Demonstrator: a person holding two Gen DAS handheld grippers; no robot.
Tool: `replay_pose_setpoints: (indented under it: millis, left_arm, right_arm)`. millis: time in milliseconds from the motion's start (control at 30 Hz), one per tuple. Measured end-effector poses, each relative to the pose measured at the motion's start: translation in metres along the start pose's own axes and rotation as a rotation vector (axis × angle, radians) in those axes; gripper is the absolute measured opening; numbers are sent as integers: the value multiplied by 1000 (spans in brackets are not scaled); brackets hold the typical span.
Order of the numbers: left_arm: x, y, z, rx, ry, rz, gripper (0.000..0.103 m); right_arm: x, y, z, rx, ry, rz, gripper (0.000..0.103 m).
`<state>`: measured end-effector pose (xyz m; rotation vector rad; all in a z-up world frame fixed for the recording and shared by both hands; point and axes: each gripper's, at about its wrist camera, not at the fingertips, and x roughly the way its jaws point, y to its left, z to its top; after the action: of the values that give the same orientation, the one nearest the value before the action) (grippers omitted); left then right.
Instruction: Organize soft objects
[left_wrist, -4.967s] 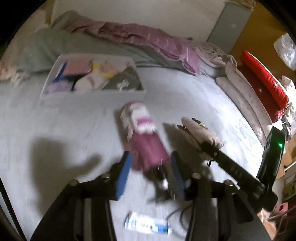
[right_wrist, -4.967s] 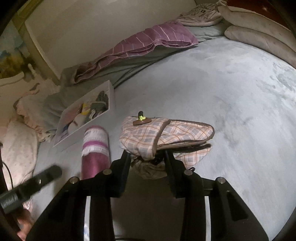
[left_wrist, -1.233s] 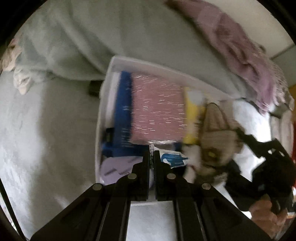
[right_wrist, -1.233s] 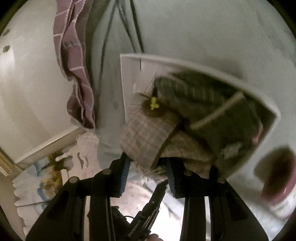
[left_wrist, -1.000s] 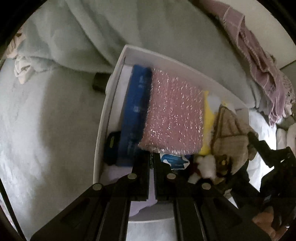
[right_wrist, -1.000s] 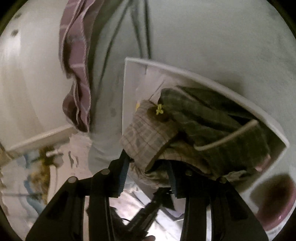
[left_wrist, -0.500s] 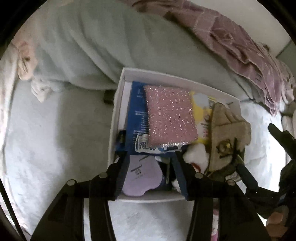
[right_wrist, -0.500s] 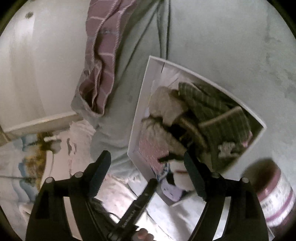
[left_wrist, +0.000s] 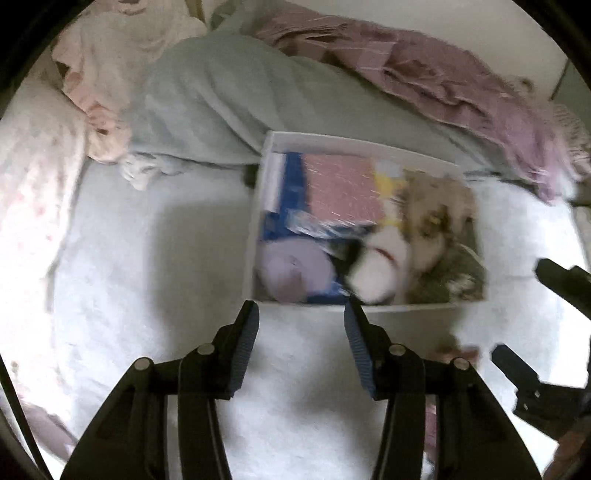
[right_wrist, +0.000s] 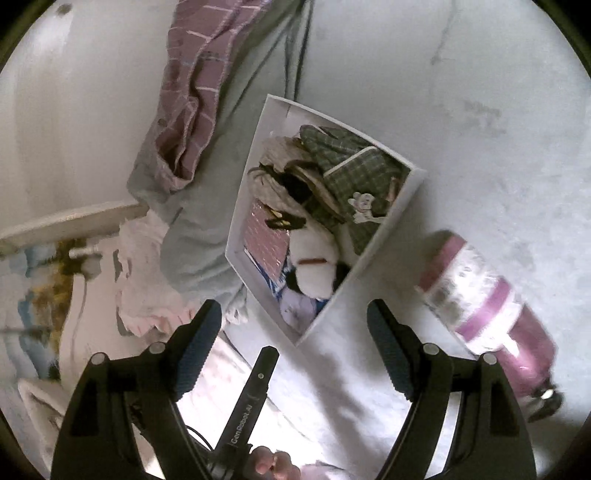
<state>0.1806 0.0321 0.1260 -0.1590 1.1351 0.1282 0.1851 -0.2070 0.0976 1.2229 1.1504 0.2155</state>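
Note:
A white box (left_wrist: 255, 229) lies on the grey bed, full of soft things: a pink glittery pouch (left_wrist: 343, 188), a lilac item (left_wrist: 291, 269), a white plush (left_wrist: 380, 273) and a blue-and-white tube (left_wrist: 317, 225). The beige plaid pouch (right_wrist: 280, 151) rests in the box beside a green plaid pouch (right_wrist: 354, 170). My left gripper (left_wrist: 301, 314) hangs open and empty above the box's near rim. My right gripper (right_wrist: 293, 314) is open wide and empty, back from the white box (right_wrist: 391, 229). A pink-and-white roll (right_wrist: 480, 291) lies on the bed to the right of the box.
A grey-green blanket (left_wrist: 207, 107) and a purple striped blanket (left_wrist: 443, 81) are bunched behind the box. Pink-white bedding (left_wrist: 37, 177) lies at the left. The left gripper's body (right_wrist: 255, 391) and a hand (right_wrist: 269, 458) show low in the right wrist view.
Both grippers opened: the left let go of the tube and the right let go of the beige plaid pouch, both left in the box. Both then drew back and up.

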Motion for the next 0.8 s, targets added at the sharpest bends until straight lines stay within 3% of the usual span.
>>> replay_pose_setpoints:
  millis: [100, 167, 433, 800]
  left_arm:
    - [6, -3, -16, -29, 35, -94, 48]
    - [10, -6, -24, -30, 39, -107, 48]
    - [24, -13, -60, -16, -14, -88, 48]
    - [14, -18, -127, 148, -171, -40, 48]
  right_arm:
    - [-13, -6, -1, -102, -71, -50, 81]
    - [-15, -11, 1, -158, -74, -69, 81]
    - [-12, -17, -20, -489, -102, -180, 81]
    - [-24, -37, -91, -928, -200, -398, 79]
